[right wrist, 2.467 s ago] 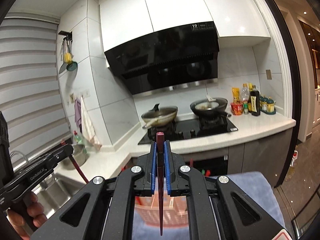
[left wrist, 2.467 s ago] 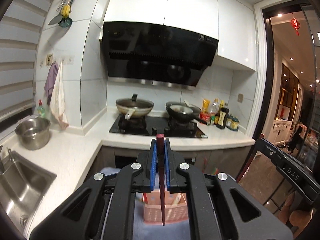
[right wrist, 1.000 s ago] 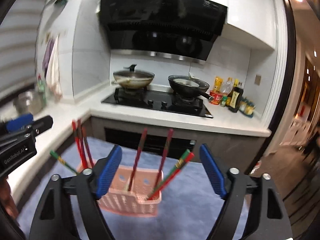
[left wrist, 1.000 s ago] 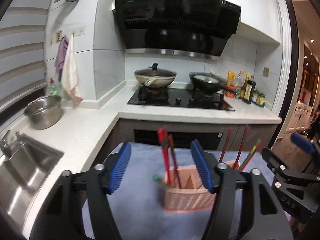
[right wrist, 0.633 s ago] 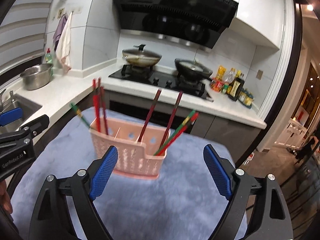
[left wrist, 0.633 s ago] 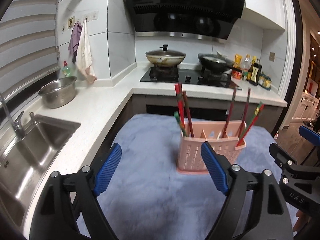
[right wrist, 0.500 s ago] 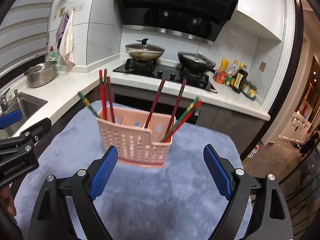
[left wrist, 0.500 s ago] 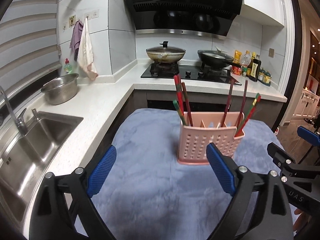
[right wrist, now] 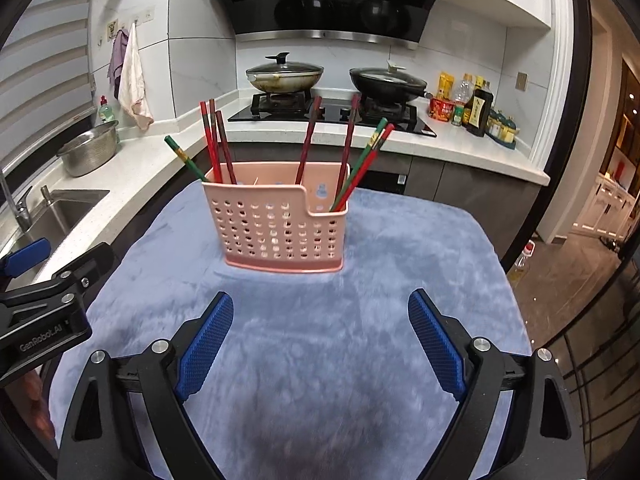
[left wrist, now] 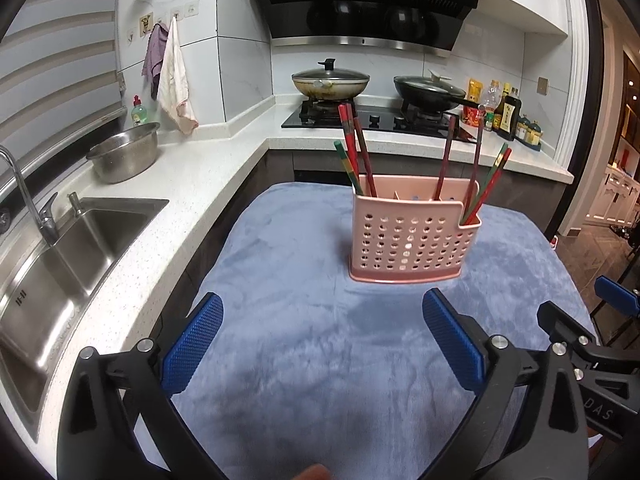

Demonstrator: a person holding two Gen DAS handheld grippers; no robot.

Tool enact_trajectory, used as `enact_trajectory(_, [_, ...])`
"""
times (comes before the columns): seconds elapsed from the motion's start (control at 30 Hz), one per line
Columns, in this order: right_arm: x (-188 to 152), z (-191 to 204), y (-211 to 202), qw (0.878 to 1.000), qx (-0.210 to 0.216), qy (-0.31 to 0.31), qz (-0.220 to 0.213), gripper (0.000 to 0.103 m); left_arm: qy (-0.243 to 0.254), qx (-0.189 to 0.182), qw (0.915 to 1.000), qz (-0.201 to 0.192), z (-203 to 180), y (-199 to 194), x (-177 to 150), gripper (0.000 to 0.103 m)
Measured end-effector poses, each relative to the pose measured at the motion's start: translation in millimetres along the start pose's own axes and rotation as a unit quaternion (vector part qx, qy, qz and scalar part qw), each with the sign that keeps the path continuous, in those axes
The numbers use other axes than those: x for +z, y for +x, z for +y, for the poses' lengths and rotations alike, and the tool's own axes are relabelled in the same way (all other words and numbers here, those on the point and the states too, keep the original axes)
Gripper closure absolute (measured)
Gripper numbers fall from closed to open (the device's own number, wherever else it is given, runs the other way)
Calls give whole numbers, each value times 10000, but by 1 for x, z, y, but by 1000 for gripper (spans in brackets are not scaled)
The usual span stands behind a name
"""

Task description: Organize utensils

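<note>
A pink perforated utensil holder (left wrist: 412, 238) (right wrist: 282, 228) stands upright on the blue-grey cloth (left wrist: 304, 360) (right wrist: 328, 360). Several red, brown and green chopsticks (left wrist: 354, 148) (right wrist: 216, 140) stand in its left, middle and right compartments. My left gripper (left wrist: 320, 344) is open and empty, low over the cloth in front of the holder. My right gripper (right wrist: 320, 340) is open and empty too, in front of the holder and beside the left one. The right gripper also shows at the right edge of the left wrist view (left wrist: 592, 344), and the left gripper at the left edge of the right wrist view (right wrist: 44, 308).
A white counter (left wrist: 172, 184) with a steel sink (left wrist: 60, 248), tap and metal bowl (left wrist: 124, 152) runs along the left. Behind the table is a hob with two pans (right wrist: 284, 74), bottles (right wrist: 476, 110) at its right, and a doorway at far right.
Both grippers held a chopstick above the holder, then opened and left them standing in it. Both have since drawn back and lower, away from the holder.
</note>
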State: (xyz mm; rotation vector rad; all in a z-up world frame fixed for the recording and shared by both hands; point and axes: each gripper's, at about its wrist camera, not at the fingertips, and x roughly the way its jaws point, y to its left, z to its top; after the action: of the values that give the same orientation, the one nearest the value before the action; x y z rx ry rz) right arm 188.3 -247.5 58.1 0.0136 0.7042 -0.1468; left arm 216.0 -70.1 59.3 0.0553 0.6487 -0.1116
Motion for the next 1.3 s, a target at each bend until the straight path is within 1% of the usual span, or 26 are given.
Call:
enact_trajectory(0.17, [-8, -3, -2, 9999, -54, 103, 4, 17, -2, 14, 9999, 110, -1, 1, -5, 7])
enact_trajectory(0.27, [-10, -6, -2, 9999, -62, 143, 31, 15, -29, 14, 9999, 125, -1, 0, -7, 7])
enact_trajectory(0.3, [-11, -6, -2, 9999, -63, 144, 46, 10, -23, 33, 9999, 127, -1, -1, -7, 7])
enact_trajectory(0.33, [-12, -5, -2, 9999, -59, 140, 59, 7, 0, 54, 9999, 126, -1, -1, -7, 7])
enact_trajectory(0.73, [-13, 1, -6, 9998, -128, 112, 63, 7, 88, 198, 9996, 206, 2, -2, -8, 7])
enact_trajectory(1.3, [-15, 4, -8, 9997, -122, 173, 115, 7, 140, 257, 9993, 250, 4, 0, -10, 7])
